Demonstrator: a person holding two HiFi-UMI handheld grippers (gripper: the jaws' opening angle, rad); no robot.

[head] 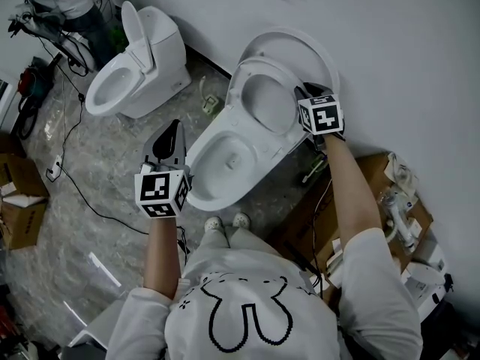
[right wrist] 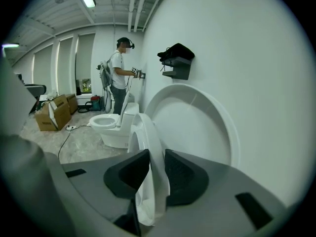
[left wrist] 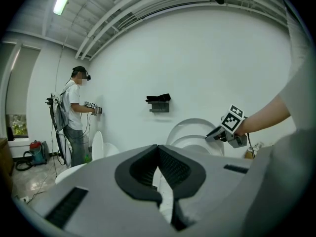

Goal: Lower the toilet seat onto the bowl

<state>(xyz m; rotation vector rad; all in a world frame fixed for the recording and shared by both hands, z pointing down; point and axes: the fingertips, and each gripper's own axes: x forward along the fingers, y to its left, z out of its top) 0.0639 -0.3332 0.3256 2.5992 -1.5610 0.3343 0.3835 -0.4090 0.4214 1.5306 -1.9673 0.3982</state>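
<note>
Right gripper (right wrist: 155, 174): in its own view the two dark ribbed pads sit one on each face of the white plastic toilet seat (right wrist: 145, 132), clamped on its rim with no gap visible at either pad. The seat stands raised, seen edge-on, well clear of the white ceramic bowl (head: 199, 178) below it. The head view shows the same: the right gripper (head: 304, 96) is at the seat's (head: 264, 66) right edge, near the top. A white oval lid (right wrist: 197, 122) stands just behind the seat, also up, against the white wall (right wrist: 256, 83). Left gripper (head: 171, 130) is held apart to the left of the bowl, touching nothing. In its own view the left gripper (left wrist: 158, 149) has its pad tips together with nothing between them. A second white toilet (head: 127, 73), lid raised, stands further left on the grey marbled floor (head: 97, 178). Beyond it a person (right wrist: 118, 68) faces the wall. Brown cardboard boxes (right wrist: 54, 112) lie on the floor at far left. A black wall bracket (right wrist: 177, 58) is mounted above the lid.
</note>
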